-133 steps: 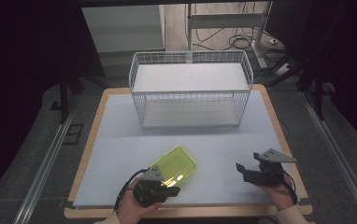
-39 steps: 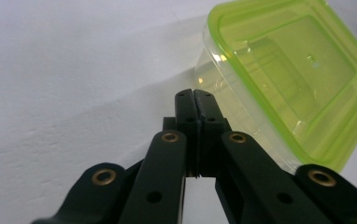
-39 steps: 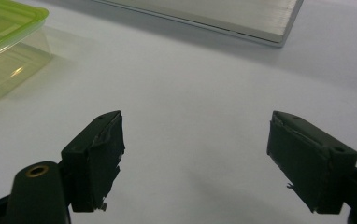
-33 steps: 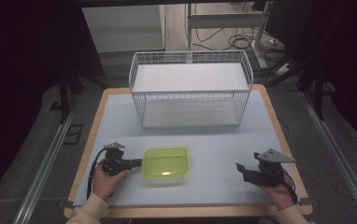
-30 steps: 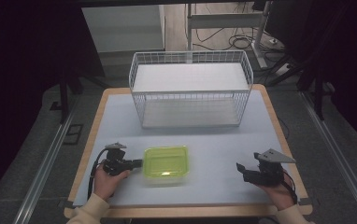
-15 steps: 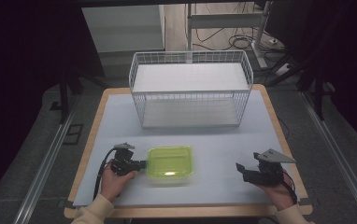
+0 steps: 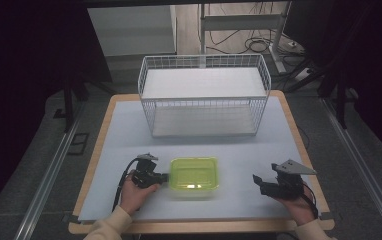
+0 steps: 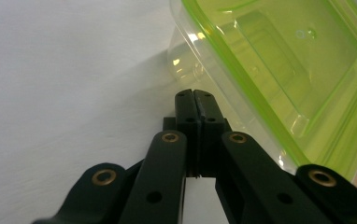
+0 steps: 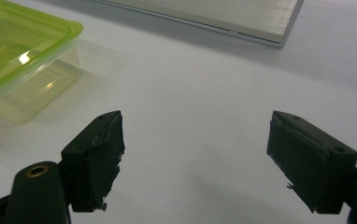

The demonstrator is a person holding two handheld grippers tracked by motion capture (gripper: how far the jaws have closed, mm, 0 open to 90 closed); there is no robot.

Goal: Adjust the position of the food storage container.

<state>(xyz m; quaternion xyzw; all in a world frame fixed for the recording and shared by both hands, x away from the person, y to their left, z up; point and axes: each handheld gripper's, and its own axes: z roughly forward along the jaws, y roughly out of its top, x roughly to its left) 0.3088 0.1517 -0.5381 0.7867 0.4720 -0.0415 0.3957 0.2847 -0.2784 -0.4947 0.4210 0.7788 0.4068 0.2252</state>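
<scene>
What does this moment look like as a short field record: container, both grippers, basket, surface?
container: clear plastic box with a yellow-green lid, lid on, resting flat on the mat
left gripper: left gripper shut, nothing between its fingers, tips against the box's left side wall just under the lid rim
right gripper: right gripper open, nothing held, low over the mat, apart from the box on its right
basket: white wire basket at the far side of the table, nothing visible inside
surface: pale grey mat on a wooden-edged table
</scene>
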